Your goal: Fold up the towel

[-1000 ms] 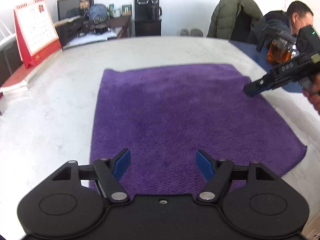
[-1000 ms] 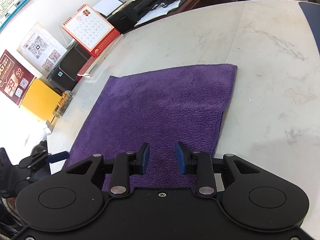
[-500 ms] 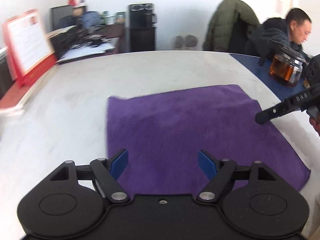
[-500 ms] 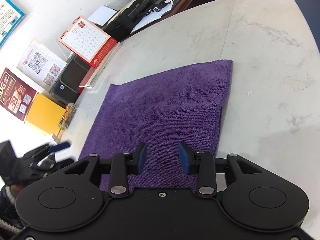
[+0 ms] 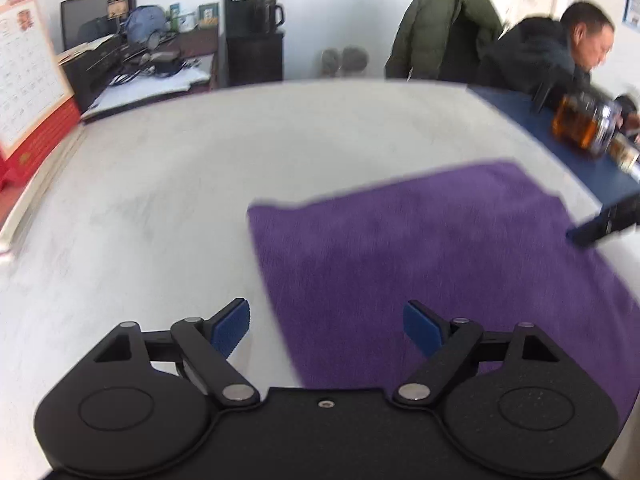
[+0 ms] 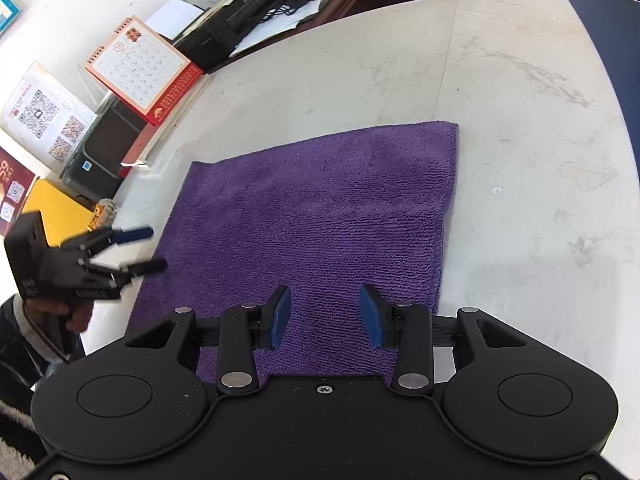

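One white table (image 6: 520,80) carries one purple towel (image 6: 312,208), lying flat. The right gripper (image 6: 325,316) hangs over the towel's near edge, released. The left gripper (image 5: 326,326) straddles the towel's left edge, released, grasping nothing.

An office is showing itself all around: a red desk calendar (image 6: 138,70) is standing by a printer (image 6: 240,4), QR-code notices (image 6: 44,118) are leaning against the wall, and a cluttered desk (image 5: 148,64) is carrying a monitor (image 5: 84,20).
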{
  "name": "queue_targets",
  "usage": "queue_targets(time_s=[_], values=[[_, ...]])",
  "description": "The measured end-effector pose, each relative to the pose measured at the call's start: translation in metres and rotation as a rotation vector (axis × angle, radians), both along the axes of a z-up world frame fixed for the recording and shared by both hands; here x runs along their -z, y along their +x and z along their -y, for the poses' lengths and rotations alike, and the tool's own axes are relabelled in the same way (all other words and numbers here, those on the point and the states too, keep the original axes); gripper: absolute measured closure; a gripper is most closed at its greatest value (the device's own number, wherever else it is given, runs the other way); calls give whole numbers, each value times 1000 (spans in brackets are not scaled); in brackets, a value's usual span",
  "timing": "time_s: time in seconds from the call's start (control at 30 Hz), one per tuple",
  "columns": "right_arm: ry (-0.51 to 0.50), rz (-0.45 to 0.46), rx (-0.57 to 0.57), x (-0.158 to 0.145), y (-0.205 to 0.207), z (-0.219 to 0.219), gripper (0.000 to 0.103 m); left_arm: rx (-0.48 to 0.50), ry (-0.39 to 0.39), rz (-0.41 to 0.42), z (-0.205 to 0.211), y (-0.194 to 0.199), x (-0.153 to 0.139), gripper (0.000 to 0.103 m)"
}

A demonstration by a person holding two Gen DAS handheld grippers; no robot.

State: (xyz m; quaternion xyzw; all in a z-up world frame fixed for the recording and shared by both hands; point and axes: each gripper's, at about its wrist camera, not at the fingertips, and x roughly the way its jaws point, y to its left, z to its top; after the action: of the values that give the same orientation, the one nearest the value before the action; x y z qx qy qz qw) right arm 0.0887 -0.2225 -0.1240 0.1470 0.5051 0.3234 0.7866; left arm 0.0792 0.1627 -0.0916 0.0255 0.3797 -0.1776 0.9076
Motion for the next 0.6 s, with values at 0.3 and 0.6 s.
queue_targets(time_s=[0.3, 0.6], values=[[-66, -10, 42, -5, 2, -18, 56, 56, -35, 14, -14, 49, 19, 20], [-63, 12, 67, -7, -12, -13, 49, -143, 15, 52, -39, -28, -31, 20]])
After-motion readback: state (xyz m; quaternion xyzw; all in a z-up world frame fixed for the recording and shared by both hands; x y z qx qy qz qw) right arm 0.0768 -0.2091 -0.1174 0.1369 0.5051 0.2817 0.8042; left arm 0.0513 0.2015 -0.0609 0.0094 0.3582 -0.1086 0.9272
